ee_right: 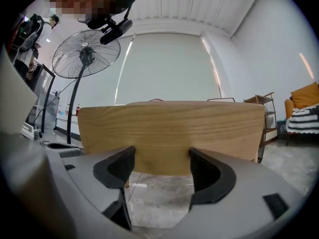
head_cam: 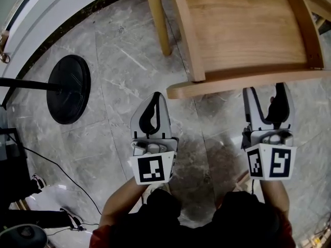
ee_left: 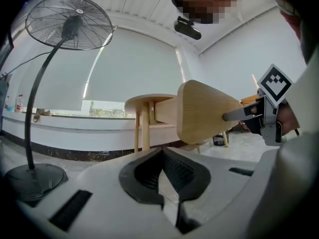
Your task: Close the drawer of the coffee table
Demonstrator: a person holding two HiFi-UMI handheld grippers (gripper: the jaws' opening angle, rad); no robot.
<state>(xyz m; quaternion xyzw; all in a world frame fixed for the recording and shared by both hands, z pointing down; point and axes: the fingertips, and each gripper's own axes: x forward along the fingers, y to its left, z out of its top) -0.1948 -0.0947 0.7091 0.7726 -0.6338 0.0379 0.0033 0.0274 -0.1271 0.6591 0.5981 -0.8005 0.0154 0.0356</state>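
Light wooden coffee-table drawer [head_cam: 243, 30] [ee_right: 172, 133] pulled open over grey marble floor [head_cam: 119, 50]. Both forearms [head_cam: 121, 200] stretched forward: right gripper [head_cam: 265, 92] [ee_right: 162, 161] spread, tips at the drawer front; left gripper [head_cam: 156, 97] [ee_left: 162, 153] pressed together, empty, beside its left end.

This looks like a living room in a home, or one staged as such. The polished grey marble-look tile floor [head_cam: 108, 138] carries a low light wooden coffee table [ee_left: 149, 100] on slim round legs, its wooden drawer [head_cam: 243, 30] pulled out. A black pedestal fan [ee_left: 70, 21] on a flat round base [head_cam: 68, 89] stands near a wide window covered by a white roller blind [ee_right: 164, 68], above a long white sill [ee_left: 65, 128] with dark stone skirting [ee_left: 75, 154]. At the far right are an orange upholstered sofa [ee_right: 305, 96] draped with a striped blanket [ee_right: 303, 119] and a thin metal shelf rack [ee_right: 266, 108]. The white ceiling [ee_right: 194, 4] is panelled.
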